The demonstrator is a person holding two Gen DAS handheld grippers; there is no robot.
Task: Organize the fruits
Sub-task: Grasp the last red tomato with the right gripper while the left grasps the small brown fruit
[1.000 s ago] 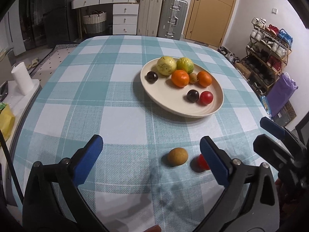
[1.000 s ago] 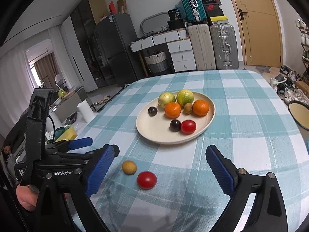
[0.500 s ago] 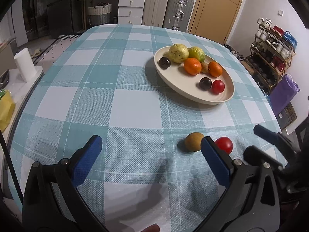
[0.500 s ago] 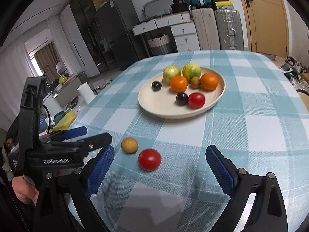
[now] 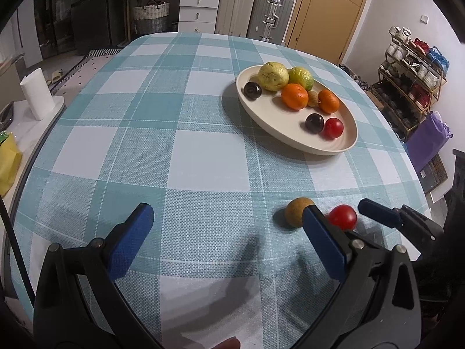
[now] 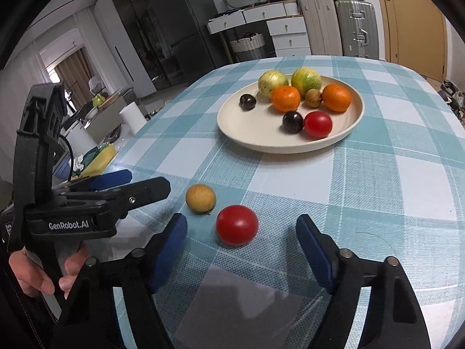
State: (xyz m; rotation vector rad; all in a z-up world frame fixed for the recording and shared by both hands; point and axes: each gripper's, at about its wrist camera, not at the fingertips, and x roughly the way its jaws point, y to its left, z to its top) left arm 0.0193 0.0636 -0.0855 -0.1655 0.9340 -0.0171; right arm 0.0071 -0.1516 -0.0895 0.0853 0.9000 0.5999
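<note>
A cream plate [image 5: 267, 116] [image 6: 250, 136] holds several fruits: two yellow-green ones, two oranges, two dark plums, a small brown one and a red tomato. On the checked cloth lie a loose red tomato [image 6: 237, 224] [image 5: 343, 216] and a brown round fruit [image 6: 200, 197] [image 5: 296, 211]. My right gripper [image 6: 241, 232] is open, low over the cloth, its fingers on either side of the loose tomato. My left gripper [image 5: 226, 224] is open and empty, left of the brown fruit.
The left gripper's body and the hand holding it [image 6: 72, 209] fill the left of the right wrist view. A paper roll [image 5: 36, 93] stands on a side counter left of the table. Suitcases [image 5: 270, 11], drawers and a shoe rack [image 5: 407, 78] stand beyond the table.
The right gripper has moved forward and down, so the loose tomato now lies between its fingers. The left gripper has drifted left and closer to the cloth.
</note>
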